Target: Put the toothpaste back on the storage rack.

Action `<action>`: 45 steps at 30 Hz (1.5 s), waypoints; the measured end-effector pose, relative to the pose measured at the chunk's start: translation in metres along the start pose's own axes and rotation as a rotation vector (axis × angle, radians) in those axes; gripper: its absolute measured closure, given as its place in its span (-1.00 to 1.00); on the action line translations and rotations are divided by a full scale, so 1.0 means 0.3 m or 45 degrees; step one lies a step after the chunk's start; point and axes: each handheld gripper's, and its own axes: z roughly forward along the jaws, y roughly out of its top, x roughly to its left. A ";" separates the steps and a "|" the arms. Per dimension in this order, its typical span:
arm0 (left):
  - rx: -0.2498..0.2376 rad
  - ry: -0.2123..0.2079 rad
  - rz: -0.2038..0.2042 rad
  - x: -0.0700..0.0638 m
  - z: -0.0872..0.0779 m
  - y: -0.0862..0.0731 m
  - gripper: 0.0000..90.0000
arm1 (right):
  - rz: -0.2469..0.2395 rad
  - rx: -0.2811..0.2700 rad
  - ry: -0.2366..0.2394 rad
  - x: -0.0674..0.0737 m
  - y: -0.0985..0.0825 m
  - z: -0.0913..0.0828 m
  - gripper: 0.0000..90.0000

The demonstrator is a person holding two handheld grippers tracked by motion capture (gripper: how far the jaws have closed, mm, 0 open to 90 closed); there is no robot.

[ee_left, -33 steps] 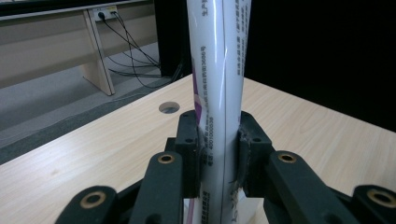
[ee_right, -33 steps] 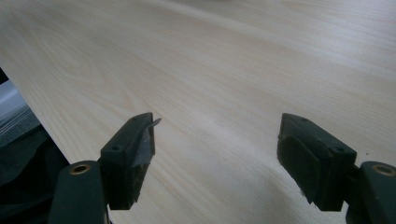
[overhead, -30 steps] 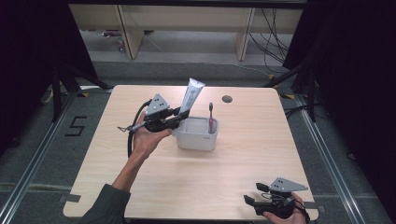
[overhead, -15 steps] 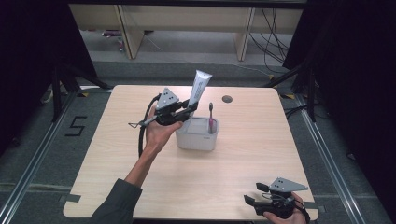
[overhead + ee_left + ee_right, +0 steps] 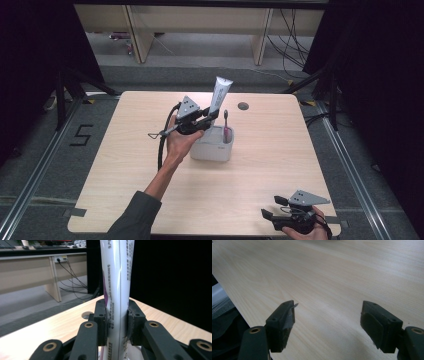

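Lowering a toothpaste tube [image 5: 218,97] upright toward the white holder [image 5: 212,150] at the table's centre.

The left gripper [image 5: 202,121] pinches the tube low on its body, poised over the holder's 11 o'clock corner; a pink toothbrush [image 5: 226,127] stands at 2 o'clock inside. Next, I judge, a straight descent, then release. The right gripper [image 5: 272,218], jaws spread and empty, rests by the table's [image 5: 125,200] 5 o'clock edge, well apart; open tabletop lies all round.

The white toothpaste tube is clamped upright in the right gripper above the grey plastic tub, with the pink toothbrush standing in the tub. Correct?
Not quite: the left gripper clamps the white toothpaste tube, as the high view shows. The rest holds: the tube stands upright above the grey plastic tub, with the pink toothbrush standing in the tub.
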 end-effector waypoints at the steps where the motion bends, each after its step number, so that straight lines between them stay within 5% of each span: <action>1: 0.002 0.007 0.005 0.000 0.004 -0.005 0.63 | 0.003 -0.011 0.011 0.000 -0.001 0.003 -0.37; 18: 0.032 0.050 -0.048 0.033 0.040 -0.113 0.63 | -0.035 -0.007 0.001 -0.006 0.001 0.003 -0.36; 21: 0.038 0.054 -0.053 0.036 0.045 -0.130 0.63 | 0.015 0.013 0.002 0.003 0.000 -0.001 -0.36; 27: 0.062 0.069 -0.055 0.038 0.052 -0.156 0.62 | 0.006 0.008 0.002 0.002 0.000 0.000 -0.36; 45: 0.148 0.094 0.004 0.038 0.058 -0.192 0.60 | -0.030 -0.003 -0.007 -0.004 0.001 0.002 -0.36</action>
